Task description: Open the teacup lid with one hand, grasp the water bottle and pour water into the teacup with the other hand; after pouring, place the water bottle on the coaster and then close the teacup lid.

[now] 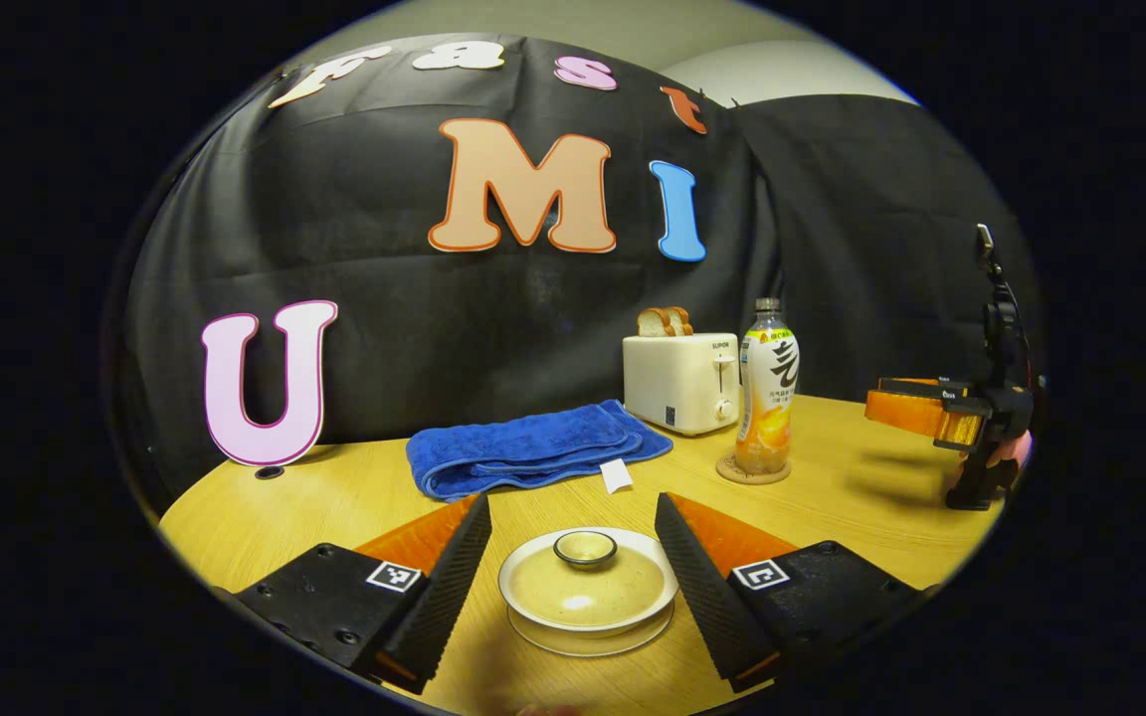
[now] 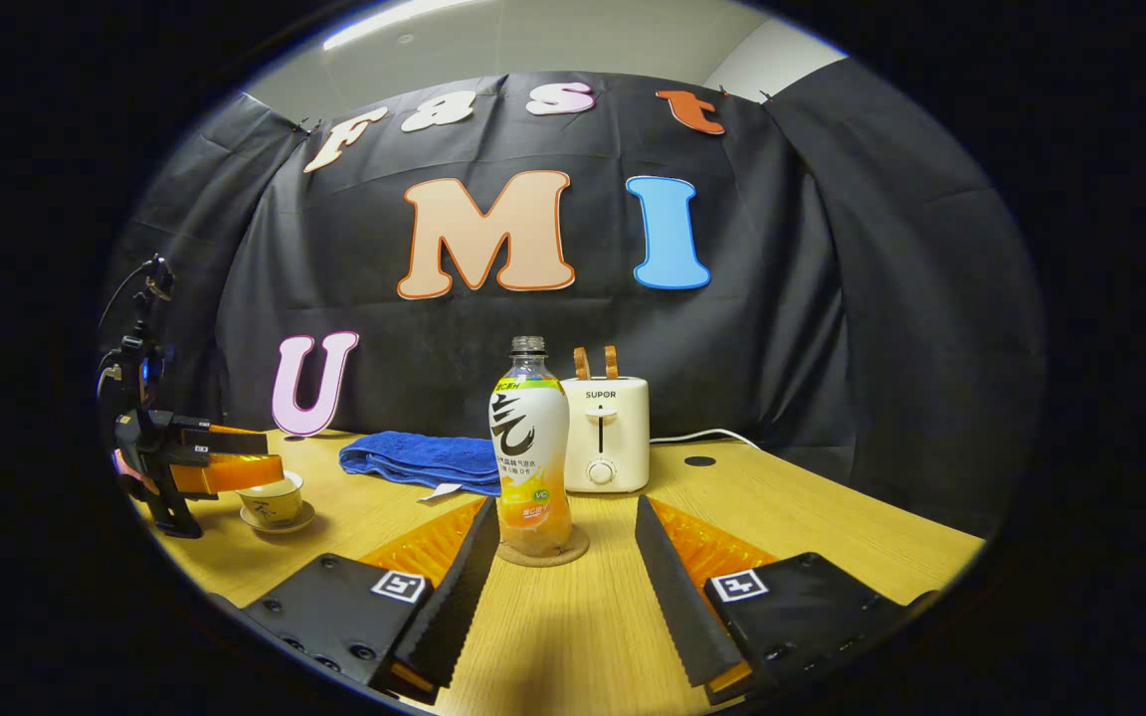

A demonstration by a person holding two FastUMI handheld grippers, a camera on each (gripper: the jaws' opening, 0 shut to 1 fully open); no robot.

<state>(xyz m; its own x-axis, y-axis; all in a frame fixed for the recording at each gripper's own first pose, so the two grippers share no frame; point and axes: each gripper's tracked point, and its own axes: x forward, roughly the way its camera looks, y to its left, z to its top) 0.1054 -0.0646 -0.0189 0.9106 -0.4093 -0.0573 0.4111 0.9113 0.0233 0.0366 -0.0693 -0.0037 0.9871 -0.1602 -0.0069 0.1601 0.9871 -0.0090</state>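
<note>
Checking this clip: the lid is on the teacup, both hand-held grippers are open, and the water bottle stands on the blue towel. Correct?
Not quite. The water bottle stands on the coaster, not the blue towel behind it, as the right gripper view shows. The rest holds.

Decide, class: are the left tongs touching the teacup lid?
Apart. In the left gripper view, the left tongs stand open, with bare table visible between each finger and the teacup lid.
</note>
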